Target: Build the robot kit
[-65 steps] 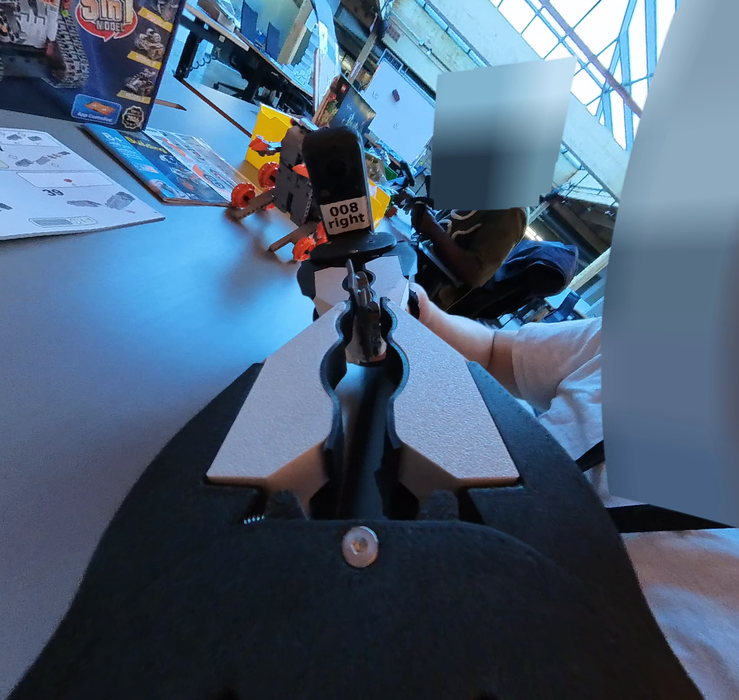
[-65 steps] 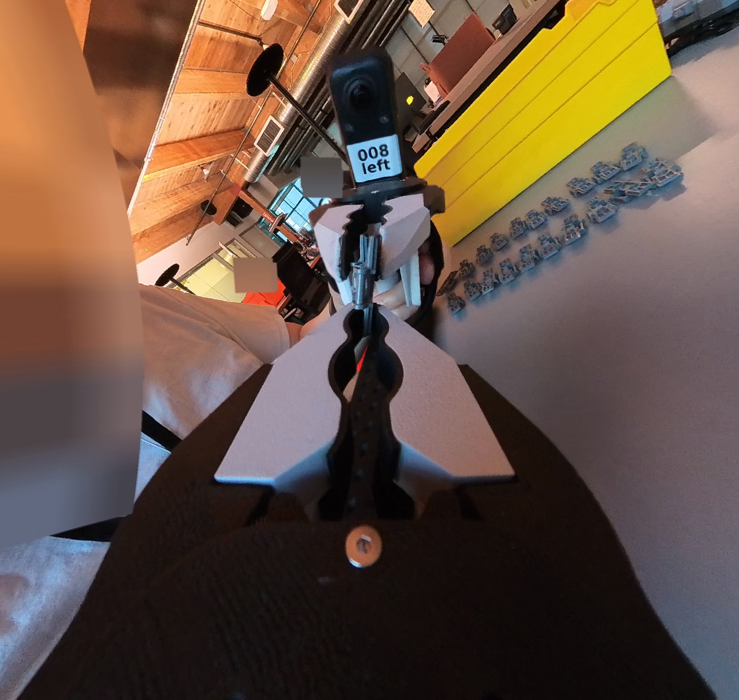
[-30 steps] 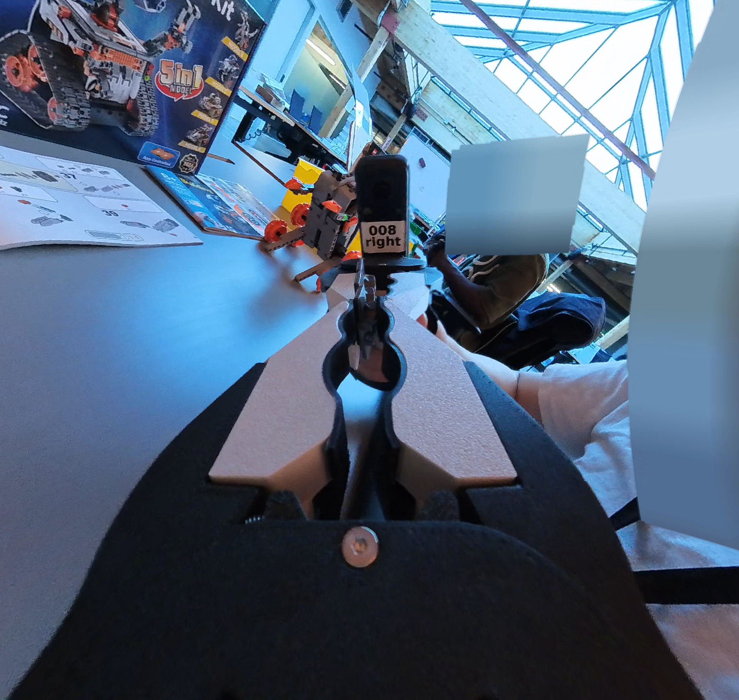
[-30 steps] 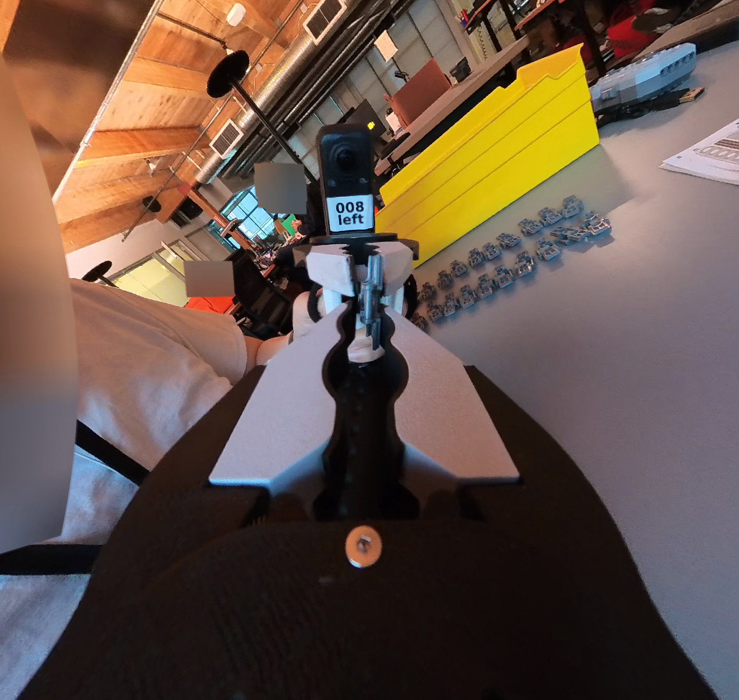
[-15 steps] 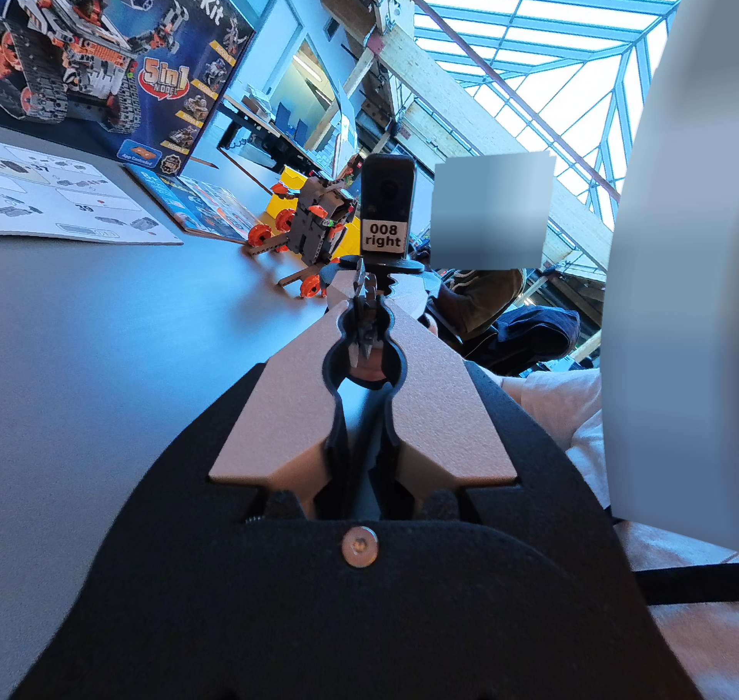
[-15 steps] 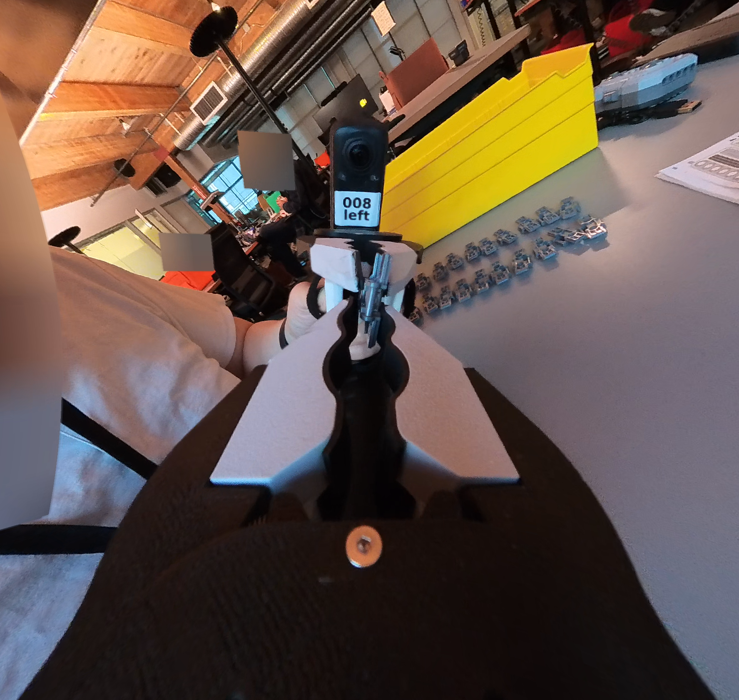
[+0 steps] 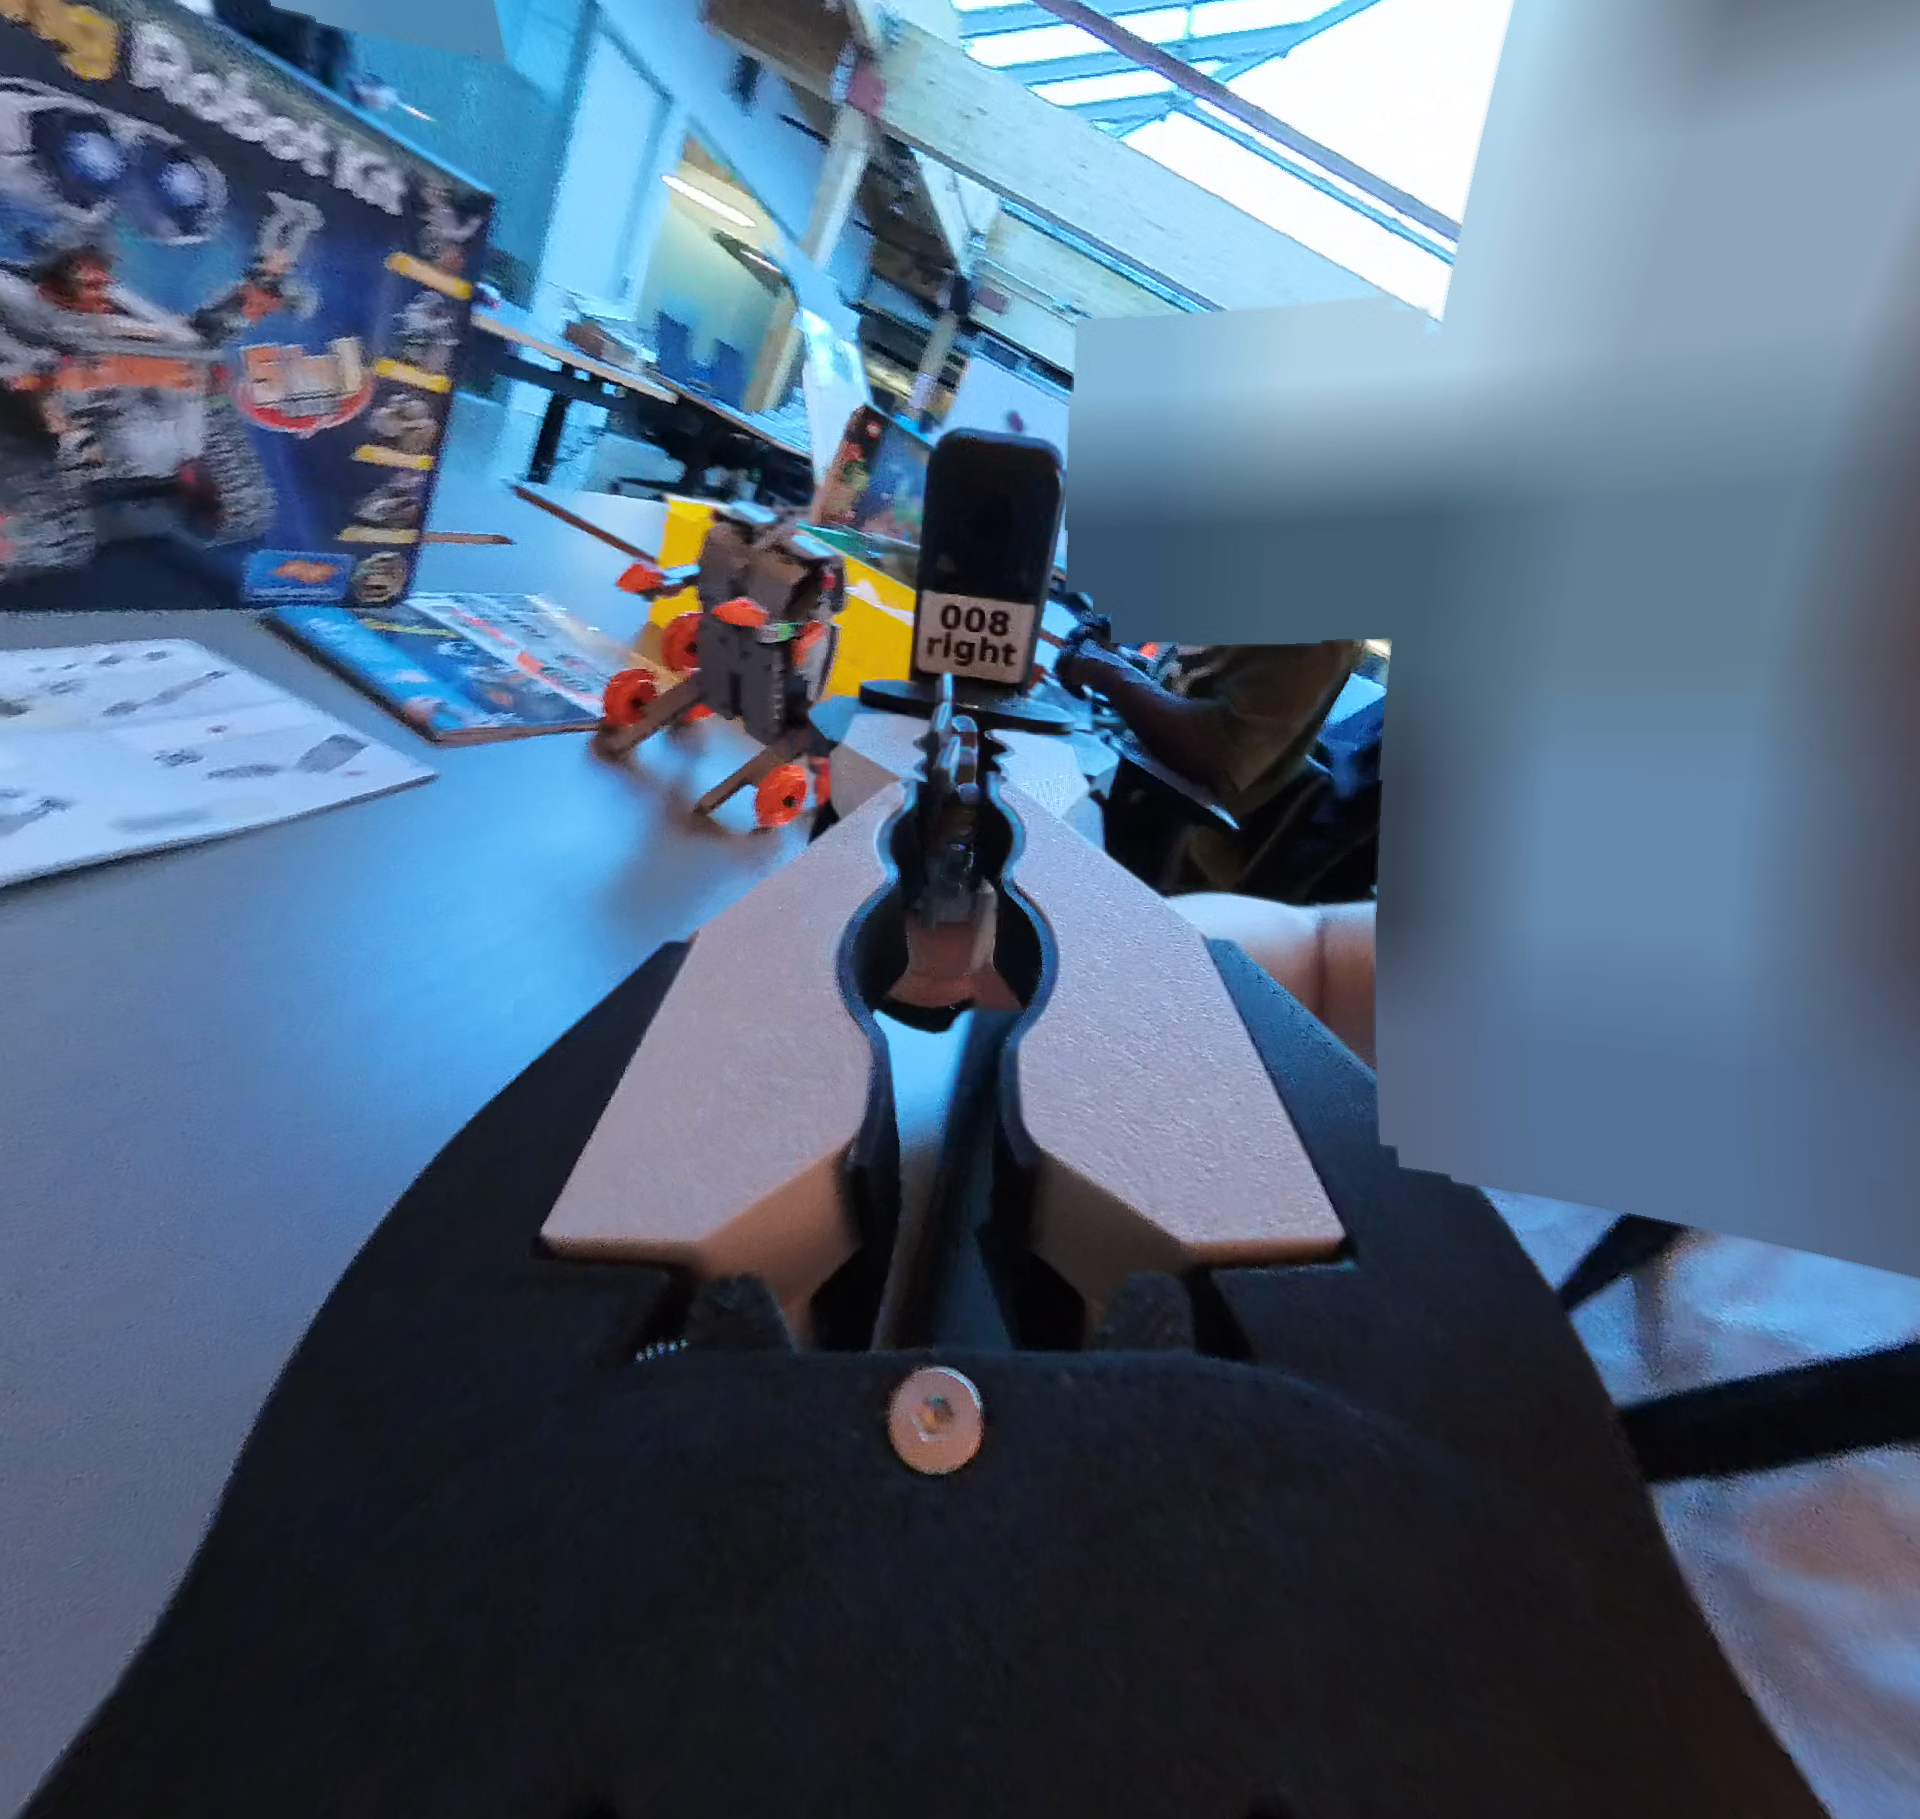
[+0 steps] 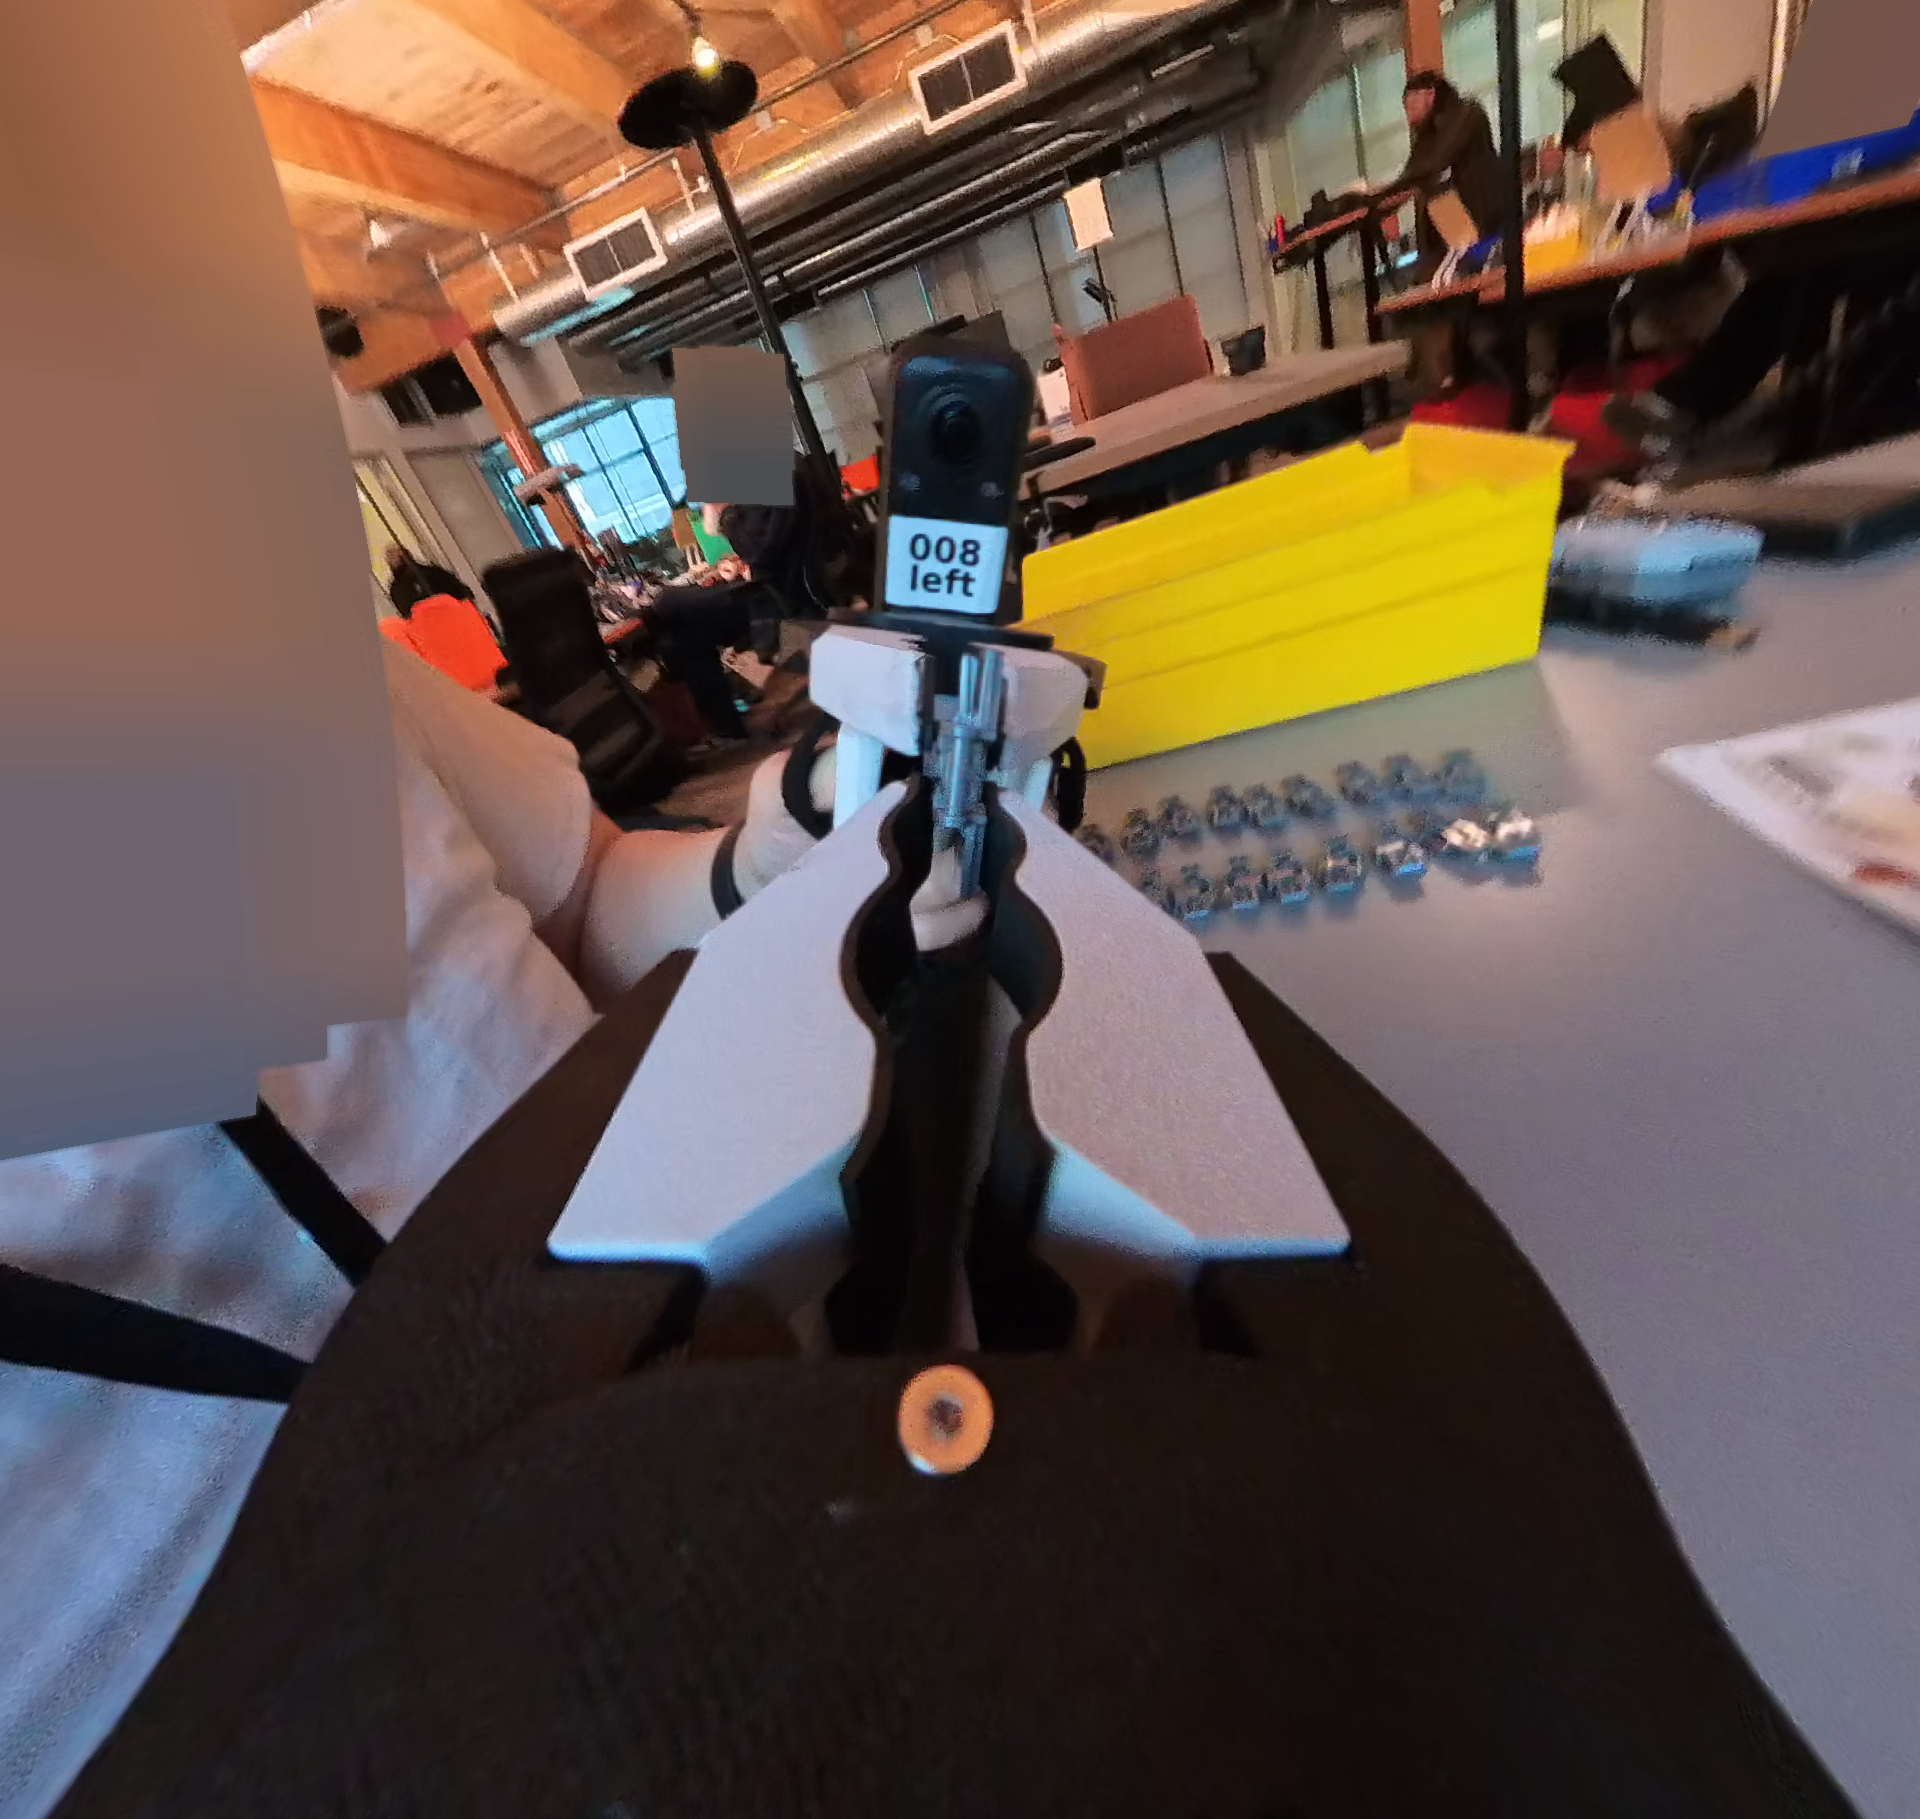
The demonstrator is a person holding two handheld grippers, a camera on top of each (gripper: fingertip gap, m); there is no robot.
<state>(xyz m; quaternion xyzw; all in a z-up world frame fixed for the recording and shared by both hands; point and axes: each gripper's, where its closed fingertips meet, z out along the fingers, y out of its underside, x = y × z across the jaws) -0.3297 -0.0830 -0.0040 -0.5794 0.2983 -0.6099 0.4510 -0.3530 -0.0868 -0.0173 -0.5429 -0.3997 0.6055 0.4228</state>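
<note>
While both of my tools meet tip to tip above the worktop [image 7: 312, 990], the left tool [image 7: 951, 808] is closed down to a narrow slit, and a small grey piece [image 8: 968, 761] sits pinched at its tips. My right tool [image 8: 951, 819] is drawn in just as far, and its tips touch the same piece from the other side. It looks gripped by both, though I cannot tell which one bears it. The piece hangs in the air between the two tools, clear of the worktop, near my side of it.

As for what lies done and undone, I judge that one model with orange wheels [image 7: 753, 647] stands partly built beyond the right tool. The loose grey pieces [image 8: 1320, 834] lie unjoined in two rows beside the yellow bin [image 8: 1299, 585].

Counting:
- One piece is in the tools.
- About sixteen loose pieces lie in the rows, roughly eight to a row, though blur keeps me from an exact count.
- I see one yellow bin on this side and one grey block [image 8: 1652, 564] just past it.
- One printed box [image 7: 208, 367] stands upright at the back.
- One white instruction sheet [image 7: 156, 751] and one coloured booklet [image 7: 468, 668] lie flat before the box.
- A further printed sheet [image 8: 1818, 803] lies at the right edge.
</note>
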